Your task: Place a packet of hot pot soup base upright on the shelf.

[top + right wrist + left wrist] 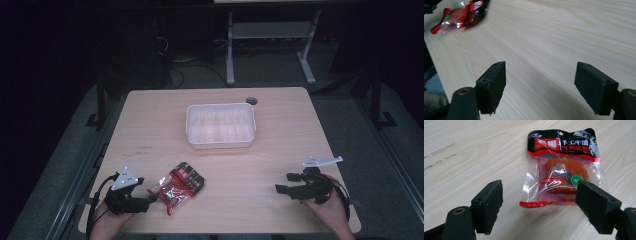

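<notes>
- Wooden table [280, 150] carries a white plastic tray [221, 125], likely the destination
- Left gripper [151, 199] spread, lined up on the red sauce packet [562, 167]
- Right gripper [283, 189] spread, idle over bare wood

A flat, clear plastic sachet with red-and-black printed top and an orange-red block inside [180, 183] [563, 167] [459, 15] lies on the light wooden table's near-left part, well apart from an empty, upright, white translucent rectangular plastic tub [221, 125] at mid-table.
</notes>
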Available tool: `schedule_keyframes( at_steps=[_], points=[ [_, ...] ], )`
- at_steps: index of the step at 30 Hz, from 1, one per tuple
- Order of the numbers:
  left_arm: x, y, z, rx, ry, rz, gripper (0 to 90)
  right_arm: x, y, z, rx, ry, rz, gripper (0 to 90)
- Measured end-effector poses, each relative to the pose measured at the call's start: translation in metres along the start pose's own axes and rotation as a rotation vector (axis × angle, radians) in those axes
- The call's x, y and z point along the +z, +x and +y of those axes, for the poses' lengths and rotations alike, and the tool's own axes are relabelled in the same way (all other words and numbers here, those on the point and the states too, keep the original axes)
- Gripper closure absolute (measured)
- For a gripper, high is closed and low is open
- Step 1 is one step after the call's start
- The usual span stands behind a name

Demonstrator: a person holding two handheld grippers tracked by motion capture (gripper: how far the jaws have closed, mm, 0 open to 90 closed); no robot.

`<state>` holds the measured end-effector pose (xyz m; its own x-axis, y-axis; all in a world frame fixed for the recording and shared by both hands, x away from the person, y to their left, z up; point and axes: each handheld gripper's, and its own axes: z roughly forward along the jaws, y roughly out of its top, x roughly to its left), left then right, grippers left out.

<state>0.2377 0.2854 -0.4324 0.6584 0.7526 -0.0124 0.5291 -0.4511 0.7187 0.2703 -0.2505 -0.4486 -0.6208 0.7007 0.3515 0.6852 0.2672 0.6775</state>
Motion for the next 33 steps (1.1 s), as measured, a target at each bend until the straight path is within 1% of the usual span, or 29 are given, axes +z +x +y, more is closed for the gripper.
schedule_keyframes(
  at_steps=[1, 2, 4, 6, 7, 9, 13, 14, 18, 21, 23, 26, 27, 28, 29, 30, 31, 33],
  points=[
    [0.000, 0.000, 0.000, 0.002, 0.003, -0.001, 21.6, 0.005, 0.008, 0.004, -0.018, 0.014, 0.001, 23.3],
    [0.000, -0.001, 0.001, 0.001, 0.001, -0.002, 21.6, 0.005, 0.008, 0.004, -0.018, 0.014, 0.001, 23.3],
    [-0.001, -0.002, 0.001, 0.000, -0.004, -0.006, 21.6, 0.013, 0.014, 0.007, -0.040, 0.039, 0.025, 24.6],
    [0.000, -0.004, 0.001, 0.004, -0.003, -0.006, 21.6, 0.019, 0.019, 0.011, -0.051, 0.058, 0.044, 27.4],
    [0.000, -0.004, 0.002, 0.009, -0.002, -0.008, 21.6, 0.023, 0.023, 0.016, -0.064, 0.066, 0.056, 28.0],
    [0.001, -0.006, 0.002, 0.007, -0.002, -0.008, 21.6, 0.024, 0.024, 0.018, -0.070, 0.066, 0.060, 27.7],
    [0.002, -0.008, 0.004, 0.013, 0.000, -0.012, 21.6, 0.032, 0.031, 0.032, -0.093, 0.063, 0.086, 27.8],
    [0.003, -0.009, 0.004, 0.015, -0.001, -0.015, 21.6, 0.032, 0.031, 0.032, -0.093, 0.063, 0.086, 27.8],
    [0.005, -0.014, 0.007, 0.030, 0.005, -0.021, 21.6, 0.041, 0.040, 0.044, -0.113, 0.080, 0.115, 27.7],
    [0.006, -0.016, 0.008, 0.040, 0.010, -0.023, 21.6, 0.049, 0.047, 0.052, -0.131, 0.094, 0.124, 26.3],
    [0.007, -0.017, 0.008, 0.040, 0.013, -0.025, 21.6, 0.056, 0.052, 0.058, -0.145, 0.123, 0.125, 25.8],
    [0.008, -0.018, 0.009, 0.041, 0.017, -0.030, 21.5, 0.067, 0.061, 0.068, -0.167, 0.138, 0.128, 25.9],
    [0.009, -0.019, 0.009, 0.043, 0.020, -0.030, 21.6, 0.073, 0.068, 0.076, -0.179, 0.149, 0.128, 27.1],
    [0.009, -0.020, 0.010, 0.046, 0.024, -0.032, 21.6, 0.076, 0.071, 0.080, -0.185, 0.152, 0.132, 28.0],
    [0.009, -0.020, 0.010, 0.046, 0.024, -0.032, 21.6, 0.076, 0.071, 0.080, -0.185, 0.152, 0.132, 28.0],
    [0.011, -0.022, 0.010, 0.053, 0.028, -0.035, 21.6, 0.082, 0.078, 0.087, -0.196, 0.164, 0.138, 28.4],
    [0.011, -0.022, 0.010, 0.053, 0.028, -0.035, 21.7, 0.082, 0.078, 0.087, -0.196, 0.164, 0.138, 28.4],
    [0.013, -0.024, 0.011, 0.056, 0.038, -0.039, 21.8, 0.087, 0.085, 0.095, -0.210, 0.171, 0.132, 28.2]
  ],
)
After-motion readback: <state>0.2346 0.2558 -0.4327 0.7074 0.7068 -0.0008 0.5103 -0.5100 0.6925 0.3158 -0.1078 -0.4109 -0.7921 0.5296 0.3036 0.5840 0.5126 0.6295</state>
